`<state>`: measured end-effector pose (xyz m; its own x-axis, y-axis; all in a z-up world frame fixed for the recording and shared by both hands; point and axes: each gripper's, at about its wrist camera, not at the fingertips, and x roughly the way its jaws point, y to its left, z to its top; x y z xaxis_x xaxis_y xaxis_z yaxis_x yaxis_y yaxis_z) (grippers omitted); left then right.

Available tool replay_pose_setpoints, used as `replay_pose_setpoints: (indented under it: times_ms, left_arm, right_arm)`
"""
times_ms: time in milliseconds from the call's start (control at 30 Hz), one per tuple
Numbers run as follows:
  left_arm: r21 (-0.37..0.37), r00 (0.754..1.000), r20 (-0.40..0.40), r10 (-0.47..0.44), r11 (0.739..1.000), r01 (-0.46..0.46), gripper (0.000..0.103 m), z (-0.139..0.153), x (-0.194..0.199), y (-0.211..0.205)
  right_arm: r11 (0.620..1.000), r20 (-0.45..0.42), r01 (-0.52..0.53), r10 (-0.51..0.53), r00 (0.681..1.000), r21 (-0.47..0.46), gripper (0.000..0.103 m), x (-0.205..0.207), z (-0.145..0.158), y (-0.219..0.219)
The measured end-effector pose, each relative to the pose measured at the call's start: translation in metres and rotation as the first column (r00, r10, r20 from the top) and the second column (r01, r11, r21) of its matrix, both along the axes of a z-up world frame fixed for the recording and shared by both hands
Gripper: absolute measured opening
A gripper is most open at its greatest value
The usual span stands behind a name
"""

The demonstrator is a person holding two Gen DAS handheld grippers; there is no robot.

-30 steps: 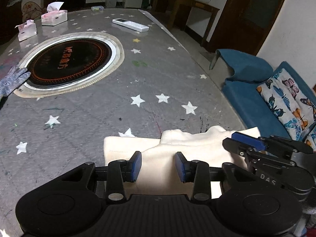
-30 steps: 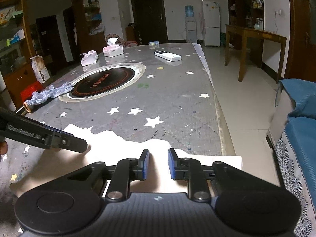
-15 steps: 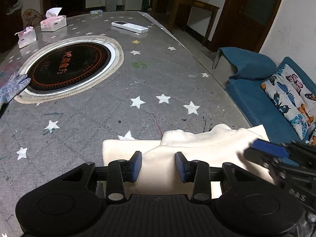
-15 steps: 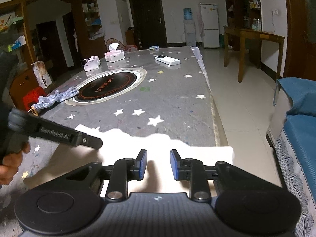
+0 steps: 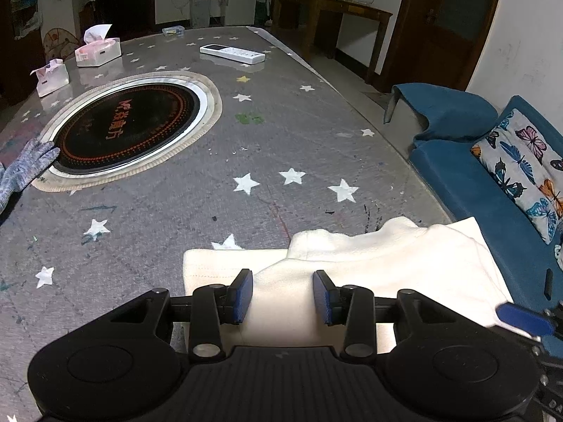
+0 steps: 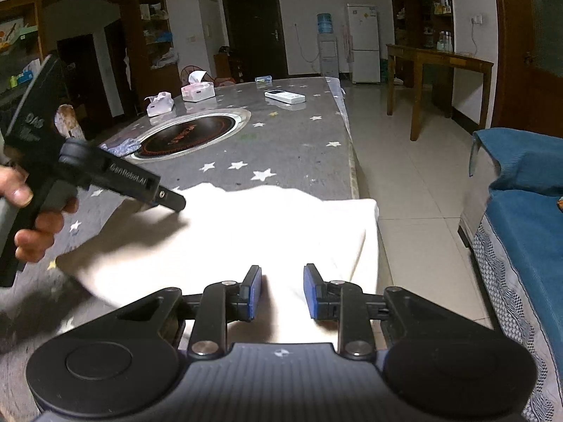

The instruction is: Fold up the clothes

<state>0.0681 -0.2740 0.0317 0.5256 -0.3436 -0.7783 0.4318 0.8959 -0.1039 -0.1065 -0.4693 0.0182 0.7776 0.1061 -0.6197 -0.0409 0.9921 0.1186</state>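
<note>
cream garment (image 5: 369,267) lies flat on the counter (image 5: 281,133) for folding; left gripper (image 5: 283,297) and right gripper (image 6: 279,292) hover part-open, holding nothing.

1. A long grey surface (image 6: 299,140) patterned with white stars runs toward 12 o'clock, with a round black induction hob (image 5: 123,130) set into it at about 10 o'clock.
2. White walls (image 6: 309,17) close the far end, where a dark door (image 6: 255,31) stands at 12 o'clock.
3. A white refrigerator (image 6: 364,42) and a water dispenser (image 6: 325,45) stand at 1 o'clock.
4. A wooden side table (image 6: 436,84) stands on the pale tiled floor (image 6: 404,161) at 2 o'clock.
5. A blue sofa (image 5: 492,190) with a butterfly-print cushion (image 5: 527,165) sits at 3 o'clock.
6. Dark wooden shelving (image 6: 155,38) with an arched opening fills 10 o'clock.
</note>
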Motion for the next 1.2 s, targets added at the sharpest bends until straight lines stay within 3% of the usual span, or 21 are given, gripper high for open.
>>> replay_pose_setpoints:
  times_ms: [433,900,1200]
  left_arm:
    - [0.02,1.0,0.024,-0.011,1.0,0.01,0.044,0.003,-0.008,0.002]
    - [0.079,0.992,0.108,-0.07,0.995,0.061,0.051,0.015,-0.06,0.023]
    - [0.111,0.988,0.133,-0.079,0.992,0.064,0.051,0.012,-0.087,0.038]
  right_arm:
    - [0.999,0.045,-0.001,0.003,0.999,-0.035,0.033,-0.011,0.009,0.009]
    - [1.0,0.046,0.005,-0.004,0.999,-0.027,0.045,-0.013,0.007,0.015]
    - [0.999,0.038,0.018,-0.016,0.999,-0.038,0.046,-0.015,0.007,0.021]
